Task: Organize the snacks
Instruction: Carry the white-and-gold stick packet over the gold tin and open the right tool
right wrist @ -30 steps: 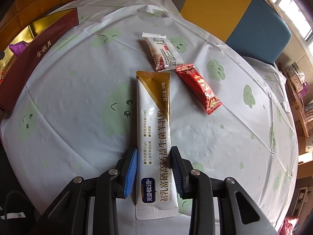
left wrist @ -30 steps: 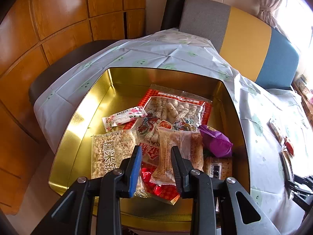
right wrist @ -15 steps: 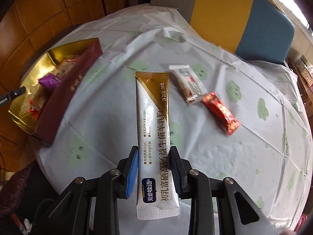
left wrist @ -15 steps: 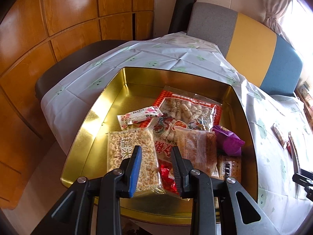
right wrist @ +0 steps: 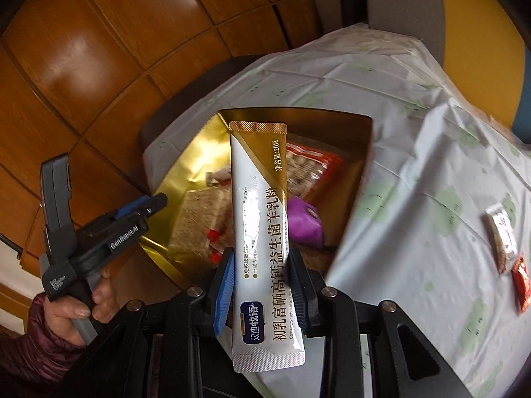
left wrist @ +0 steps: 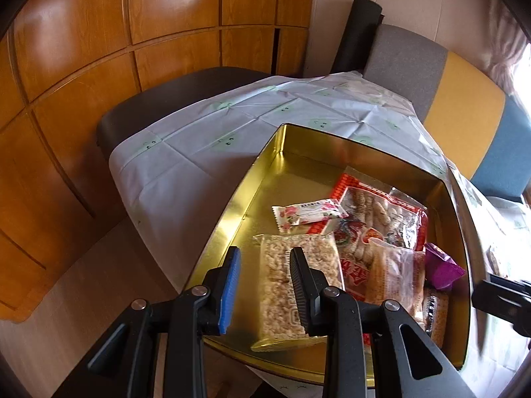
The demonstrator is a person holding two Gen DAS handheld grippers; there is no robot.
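Swung way over since a second ago: right gripper point(right wrist: 260, 285) no longer down at the tablecloth with the sachet flat on it, now up in the air with the gold tin point(right wrist: 186, 162) right behind the packet. Going left to right in the right wrist view: a hand point(right wrist: 79, 305) in a dark red sleeve holding the left gripper point(right wrist: 146, 205) at the tin's left edge, jaws narrow and nothing between them, just parked above the rice-puff bar point(left wrist: 292, 285) at the tin's near edge. Then the tin itself, sitting at the left edge of the tablecloth point(right wrist: 415, 165), already loaded with the big red bag point(left wrist: 375, 212), a purple wrapper point(right wrist: 303, 222) and more. Then the long white-and-gold sachet point(right wrist: 262, 219), clamped across its lower part by the right gripper's pads, long axis running straight ahead from the jaws so the free gold end sticks out over the tin's middle. Probably just needs carrying a bit further forward and letting go, the tin lying dead ahead of the claw. Far right, near the cloth's right edge: a small white packet point(right wrist: 502, 235) and a red one point(right wrist: 521, 285), not yet collected, clearly nearer the right hand than the left.
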